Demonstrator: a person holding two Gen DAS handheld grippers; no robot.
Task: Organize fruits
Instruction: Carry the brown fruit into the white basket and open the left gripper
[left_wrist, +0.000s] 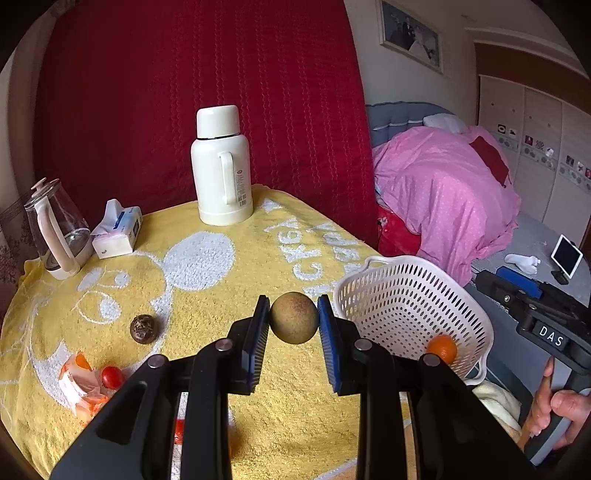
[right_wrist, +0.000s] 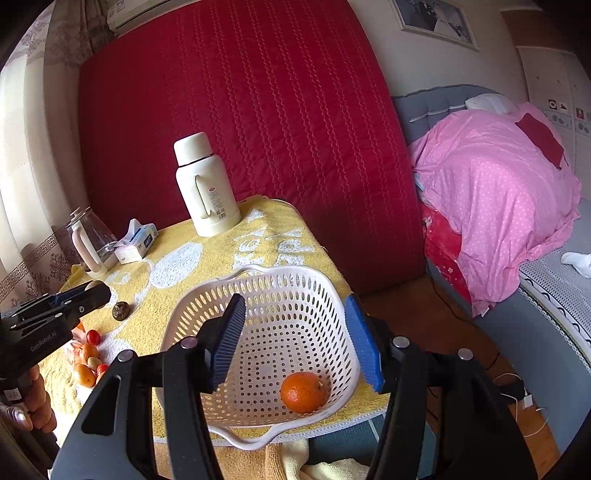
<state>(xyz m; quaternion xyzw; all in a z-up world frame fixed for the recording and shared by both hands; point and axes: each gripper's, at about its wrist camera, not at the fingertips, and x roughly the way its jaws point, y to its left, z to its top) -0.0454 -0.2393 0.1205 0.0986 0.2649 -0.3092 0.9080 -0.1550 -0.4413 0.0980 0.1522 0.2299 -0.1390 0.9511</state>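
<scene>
The white basket (right_wrist: 258, 354) sat at the table's near right corner, its rim reaching almost to the towel's (left_wrist: 207, 295) edge, and held a single orange (right_wrist: 304, 391) against its near right wall. The right gripper (right_wrist: 295, 336) hung over the basket with its jaws apart and nothing between them; the orange lay below, untouched. The left gripper (left_wrist: 293, 321) was clenched on a round brown fruit (left_wrist: 294, 317), both blue pads pressing its sides, held above the towel just left of the basket's rim.

A dark wrinkled fruit (left_wrist: 144, 328) lay alone on the towel. Near the left edge were a cherry tomato (left_wrist: 112, 376) and small oranges (right_wrist: 85, 373) beside a crumpled wrapper (left_wrist: 79, 384). The flask (left_wrist: 221, 166), tissue box (left_wrist: 118, 232) and glass kettle (left_wrist: 59, 229) stood along the far side, leaving the towel's middle open.
</scene>
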